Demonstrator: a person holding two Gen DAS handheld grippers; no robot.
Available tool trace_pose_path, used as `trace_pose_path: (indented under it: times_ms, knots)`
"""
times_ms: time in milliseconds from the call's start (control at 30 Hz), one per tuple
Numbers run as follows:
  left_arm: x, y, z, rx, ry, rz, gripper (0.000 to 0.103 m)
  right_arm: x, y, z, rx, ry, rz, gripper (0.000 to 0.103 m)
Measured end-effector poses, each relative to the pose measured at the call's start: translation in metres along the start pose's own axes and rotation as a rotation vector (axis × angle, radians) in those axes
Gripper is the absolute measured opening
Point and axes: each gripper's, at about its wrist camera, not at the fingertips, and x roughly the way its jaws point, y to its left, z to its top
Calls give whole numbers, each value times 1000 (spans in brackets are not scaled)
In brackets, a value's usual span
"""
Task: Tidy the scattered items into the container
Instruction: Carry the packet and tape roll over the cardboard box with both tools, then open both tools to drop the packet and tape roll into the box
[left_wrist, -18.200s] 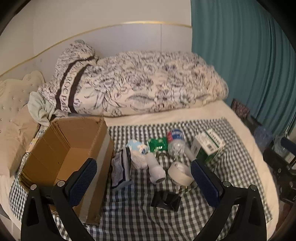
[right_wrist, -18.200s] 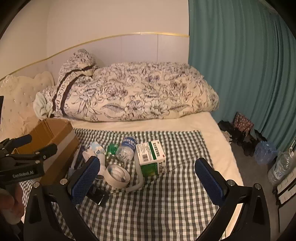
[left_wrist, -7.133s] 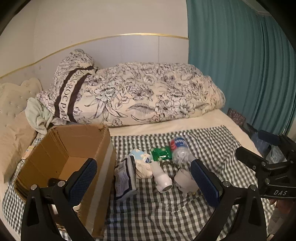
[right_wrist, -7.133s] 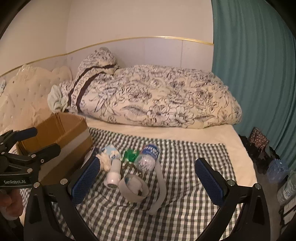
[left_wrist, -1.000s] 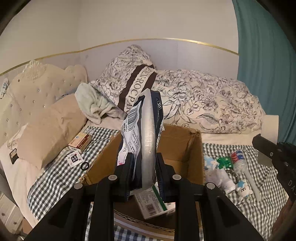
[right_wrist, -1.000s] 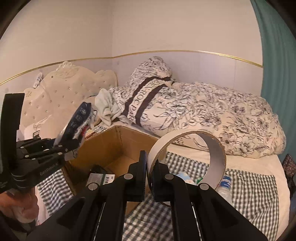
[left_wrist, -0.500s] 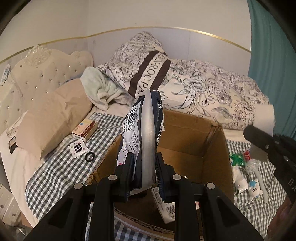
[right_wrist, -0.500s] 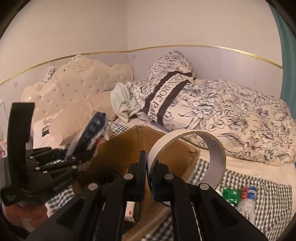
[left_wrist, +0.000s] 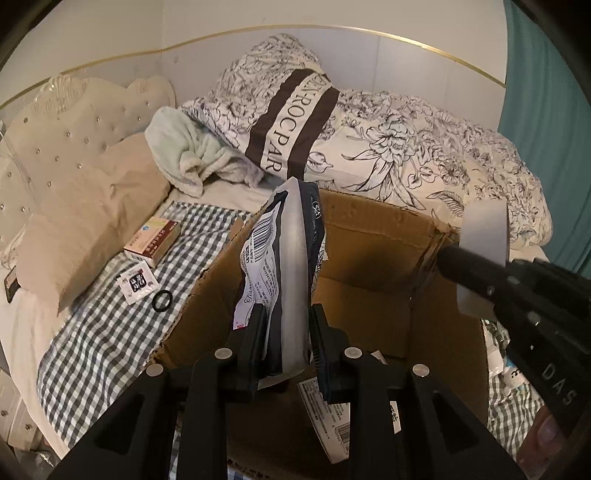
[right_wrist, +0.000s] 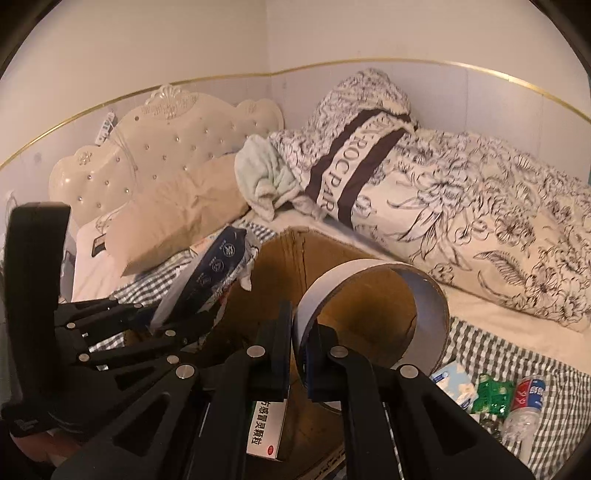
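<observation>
My left gripper (left_wrist: 282, 343) is shut on a dark blue and silver foil packet (left_wrist: 284, 266), held upright over the open cardboard box (left_wrist: 373, 236). My right gripper (right_wrist: 297, 354) is shut on the wall of a wide tape roll (right_wrist: 428, 314), held above the same box (right_wrist: 291, 251). A medicine carton (right_wrist: 267, 424) lies inside the box, also showing in the left wrist view (left_wrist: 325, 410). In the right wrist view the left gripper with the packet (right_wrist: 218, 266) is at the left. A tissue pack (right_wrist: 456, 382), a green sachet (right_wrist: 493, 397) and a plastic bottle (right_wrist: 524, 404) lie on the checked cloth to the right.
A floral duvet (left_wrist: 424, 147) and a mint towel (left_wrist: 188, 155) lie behind the box. A beige pillow (left_wrist: 85, 206), a small carton (left_wrist: 151, 240), a sachet (left_wrist: 135, 282) and a black ring (left_wrist: 162, 300) lie left of the box. A teal curtain (left_wrist: 546, 92) hangs at right.
Both grippers have moved closer over the box with their loads. The box now fills more of both views.
</observation>
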Motion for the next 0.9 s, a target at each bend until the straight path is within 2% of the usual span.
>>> trace_pose_path:
  times_ms: [133, 233, 300, 367, 433, 500, 900]
  knots:
    - [6, -1, 2, -4, 15, -3, 27, 9, -4, -3, 10, 29, 6, 6]
    - [9, -6, 2, 7, 23, -3, 35, 15, -7, -4, 13, 54, 8, 7]
    - [10, -7, 1, 10, 29, 5, 49, 19, -9, -5, 21, 69, 10, 9]
    - [10, -7, 1, 9, 28, 8, 49, 20, -12, -6, 32, 78, 11, 19]
    - [10, -6, 1, 6, 27, 11, 49, 18, -13, -7, 32, 80, 12, 34]
    - [9, -5, 2, 3, 24, 12, 49, 16, -13, -7, 33, 73, 11, 39]
    - [-11, -9, 6, -1, -33, 22, 49, -23, -22, -2, 47, -16, -28, 39]
